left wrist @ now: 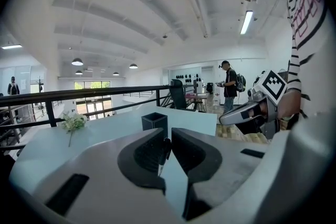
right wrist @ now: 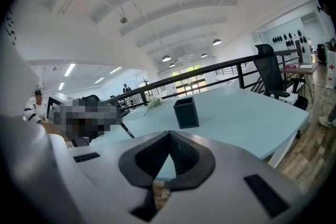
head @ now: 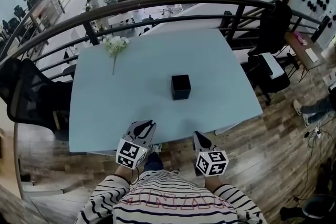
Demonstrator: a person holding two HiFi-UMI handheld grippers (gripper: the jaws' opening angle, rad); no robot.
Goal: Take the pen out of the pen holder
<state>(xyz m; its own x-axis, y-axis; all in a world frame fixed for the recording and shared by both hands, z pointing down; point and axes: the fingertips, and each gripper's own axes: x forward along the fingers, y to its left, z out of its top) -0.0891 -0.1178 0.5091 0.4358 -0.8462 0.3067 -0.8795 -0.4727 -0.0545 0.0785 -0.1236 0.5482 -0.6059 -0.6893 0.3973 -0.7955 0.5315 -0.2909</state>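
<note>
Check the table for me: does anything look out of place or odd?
Nothing sticks up out of the pen holder, and its inside is too dark to read. A flower sprig lies loose on the table near its far left corner.

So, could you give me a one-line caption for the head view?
The left gripper and right gripper held at the near edge of a blue table, facing a black pen holder.

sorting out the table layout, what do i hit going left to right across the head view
small white flower sprig → left gripper → black square pen holder → right gripper
</note>
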